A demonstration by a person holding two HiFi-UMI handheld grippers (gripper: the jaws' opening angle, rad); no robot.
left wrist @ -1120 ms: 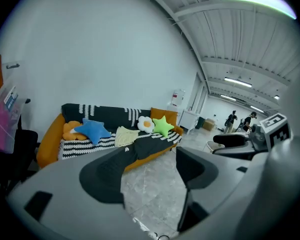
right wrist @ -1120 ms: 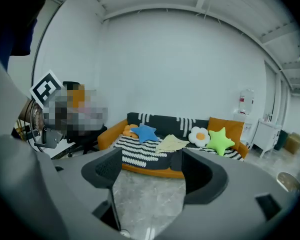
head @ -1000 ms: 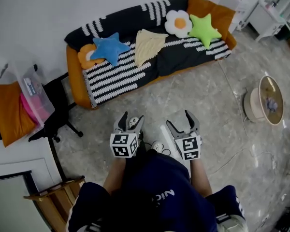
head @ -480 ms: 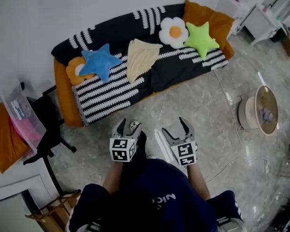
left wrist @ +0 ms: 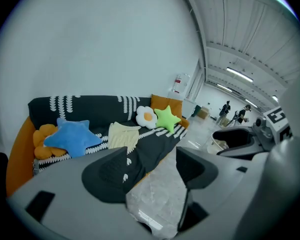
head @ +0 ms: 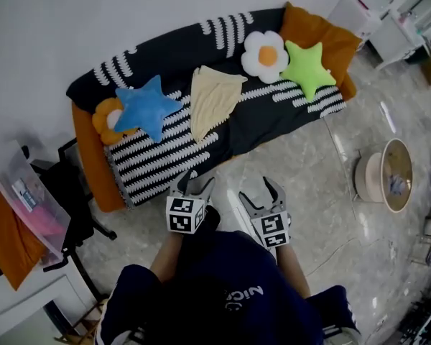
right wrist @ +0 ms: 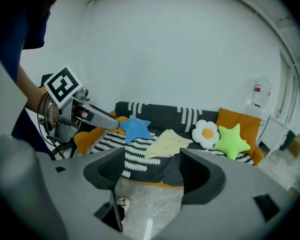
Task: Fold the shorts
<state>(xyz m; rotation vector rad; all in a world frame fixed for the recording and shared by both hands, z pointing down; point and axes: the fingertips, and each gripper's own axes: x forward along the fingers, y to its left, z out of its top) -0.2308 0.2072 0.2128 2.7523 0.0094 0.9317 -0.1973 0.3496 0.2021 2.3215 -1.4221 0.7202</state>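
Since the earlier frame, both hand-held grippers have come closer to the sofa (head: 93,157), and the left hand-held gripper (head: 192,185) now shows right at its front edge. Its 2 jaws are spread with only floor and sofa seen between them. The right hand-held gripper (head: 257,190) is beside it over the marble floor (head: 309,171); its jaws are closing yet stand apart, with nothing between them. The pale yellow shorts (head: 214,99) lie on the sofa's striped black-and-white cover (head: 151,160), between the blue star cushion (head: 145,106) and the white flower cushion (head: 266,52), well apart from both hand-held grippers.
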